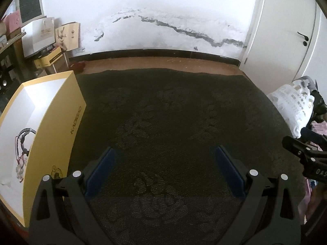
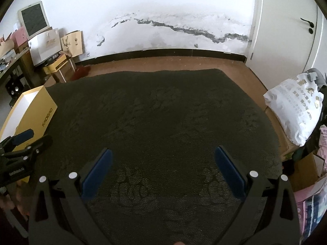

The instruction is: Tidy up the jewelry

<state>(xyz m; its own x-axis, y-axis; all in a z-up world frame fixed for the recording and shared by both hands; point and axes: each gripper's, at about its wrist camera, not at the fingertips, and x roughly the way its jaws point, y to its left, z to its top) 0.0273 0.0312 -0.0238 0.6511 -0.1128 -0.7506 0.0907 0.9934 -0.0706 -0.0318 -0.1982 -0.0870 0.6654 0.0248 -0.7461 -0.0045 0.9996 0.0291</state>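
Note:
A yellow box [image 1: 59, 126] with a white inside stands open on the dark cloth at the left. Jewelry [image 1: 21, 153], a tangle of dark, red and pale strands, lies inside it. My left gripper [image 1: 165, 153] is open and empty above the cloth, just right of the box. My right gripper [image 2: 163, 155] is open and empty over the middle of the cloth. The box also shows in the right wrist view [image 2: 34, 112], far left. The left gripper shows there [image 2: 22, 143] in front of the box. The right gripper's side shows in the left wrist view [image 1: 306, 155].
The dark patterned cloth [image 1: 173, 112] covers a table. A white printed bag [image 2: 296, 110] sits at the right on cardboard boxes. Stacked boxes and paper bags [image 2: 47, 45] stand at the back left. A stained white wall [image 2: 153, 20] and a white door [image 2: 296, 30] lie behind.

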